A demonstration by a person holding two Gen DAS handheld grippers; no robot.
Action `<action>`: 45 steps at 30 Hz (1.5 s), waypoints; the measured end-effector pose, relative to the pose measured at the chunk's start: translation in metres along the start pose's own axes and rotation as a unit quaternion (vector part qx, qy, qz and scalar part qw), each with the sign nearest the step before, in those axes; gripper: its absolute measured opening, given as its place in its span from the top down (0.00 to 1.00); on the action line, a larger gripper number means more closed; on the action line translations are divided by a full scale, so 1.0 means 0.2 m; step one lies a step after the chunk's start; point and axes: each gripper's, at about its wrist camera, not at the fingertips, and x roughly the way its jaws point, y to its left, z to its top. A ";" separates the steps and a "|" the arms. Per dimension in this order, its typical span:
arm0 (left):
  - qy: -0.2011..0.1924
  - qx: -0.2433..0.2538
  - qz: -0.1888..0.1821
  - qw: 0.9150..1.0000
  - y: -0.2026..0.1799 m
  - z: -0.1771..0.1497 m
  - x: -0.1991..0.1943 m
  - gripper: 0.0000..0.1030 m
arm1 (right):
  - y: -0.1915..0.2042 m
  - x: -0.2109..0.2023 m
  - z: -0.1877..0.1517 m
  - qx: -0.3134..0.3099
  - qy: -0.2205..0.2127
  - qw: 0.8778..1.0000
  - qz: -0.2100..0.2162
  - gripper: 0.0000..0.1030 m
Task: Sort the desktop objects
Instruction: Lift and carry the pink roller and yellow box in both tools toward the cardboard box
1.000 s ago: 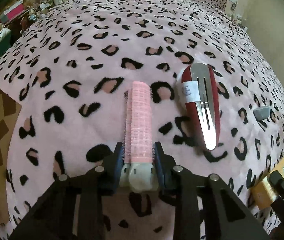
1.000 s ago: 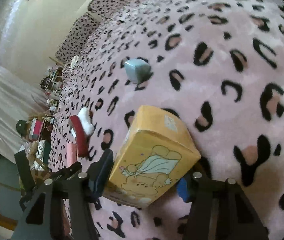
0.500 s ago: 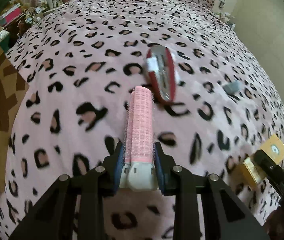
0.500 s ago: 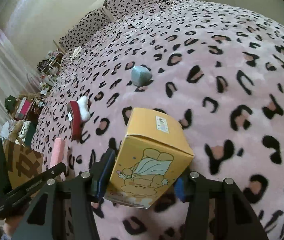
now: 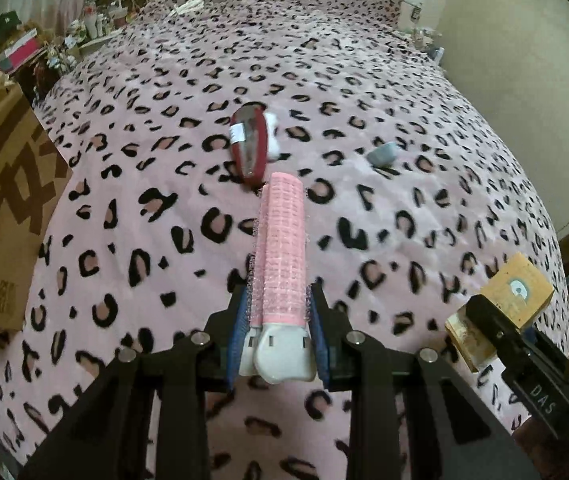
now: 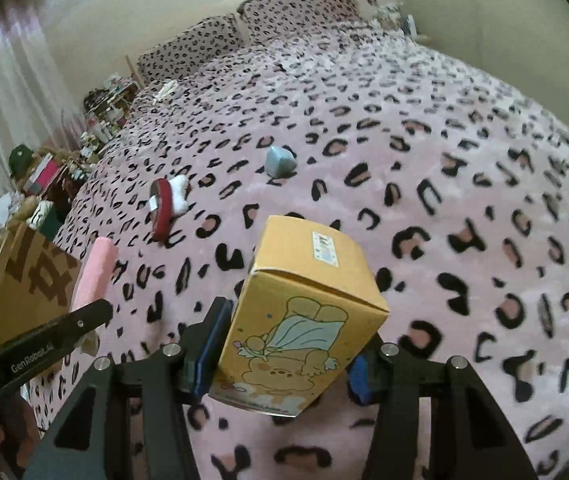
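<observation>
Left gripper clamped on pink hair roller, white base between the pads, roller pointing away over the bed. Now clear of the bedspread; a second ago lying on it beside the red hair clip. Clip now farther off, beyond the roller's tip. Small grey-blue object to its right.

Right gripper gripping yellow carton, bear print upside down. Carton raised off the bed, less tilted than before. More bed in view. Cardboard box now at left edge, just past the roller.
</observation>
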 end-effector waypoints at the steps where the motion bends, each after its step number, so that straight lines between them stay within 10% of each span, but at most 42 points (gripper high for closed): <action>1: -0.002 0.001 0.001 1.000 -0.01 -0.01 -0.03 0.71 | 0.01 -0.03 0.00 -0.006 -0.003 1.000 -0.002 0.48; 19: -0.035 0.019 0.045 0.998 -0.09 -0.14 -0.43 0.71 | 0.22 -0.41 -0.04 -0.075 -0.042 0.996 0.007 0.48; 45: -0.059 -0.021 0.085 0.994 0.18 -0.17 -0.69 0.71 | 0.57 -0.44 -0.05 -0.137 -0.040 0.989 0.043 0.48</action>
